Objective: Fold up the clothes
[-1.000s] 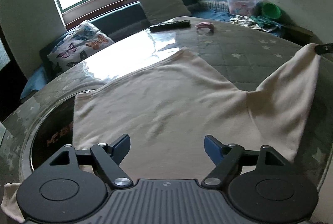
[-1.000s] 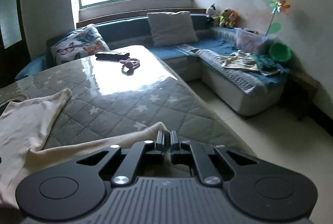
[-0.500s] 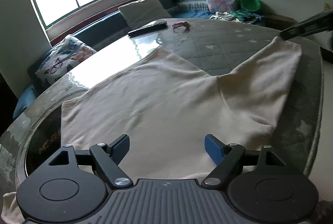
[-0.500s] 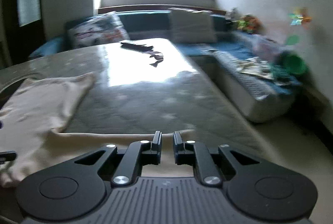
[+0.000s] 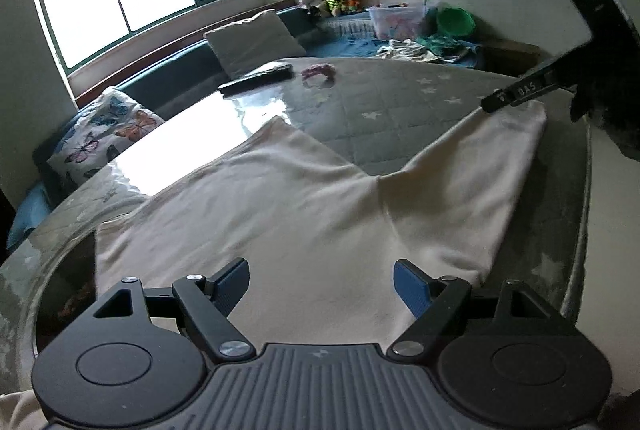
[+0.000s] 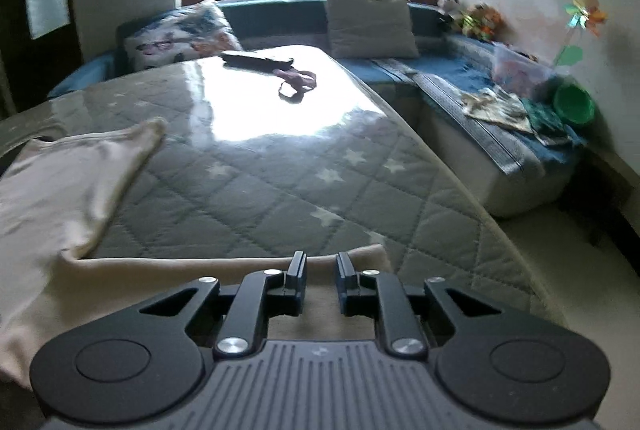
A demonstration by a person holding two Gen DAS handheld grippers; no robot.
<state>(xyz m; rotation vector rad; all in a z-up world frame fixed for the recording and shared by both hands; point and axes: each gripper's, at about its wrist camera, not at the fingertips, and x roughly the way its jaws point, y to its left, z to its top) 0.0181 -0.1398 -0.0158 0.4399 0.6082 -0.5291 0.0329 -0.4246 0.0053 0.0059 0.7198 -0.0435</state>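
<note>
Since a second ago my right gripper (image 6: 321, 264) has gone from pressed together on the sleeve end to parted by a narrow gap, and its jaws are opening now. The sleeve (image 5: 500, 166) that hung raised from that gripper earlier now lies flat on the table (image 6: 280, 190), stretched out to the right. In the left view the right gripper's finger (image 5: 520, 92) has come into plain sight at the far right, its tip just at the sleeve's far corner. Both views have swung a little, so the window sits differently in each.

My left gripper (image 5: 321, 282) is spread wide as before and holds nothing; its blue pads (image 5: 412, 286) hover above the near part of the cream garment (image 5: 280, 214), and I cannot tell whether they touch the cloth.

In the right view the cream cloth's edge lies under and between the right gripper's fingers, but the pads stand clear of it on both sides.

The garment lies spread on the quilted, star-patterned table, body to the left and near, one sleeve reaching far, the other reaching right. A dark remote (image 5: 258, 77) and a pink item (image 5: 318, 71) sit at the far end.
</note>
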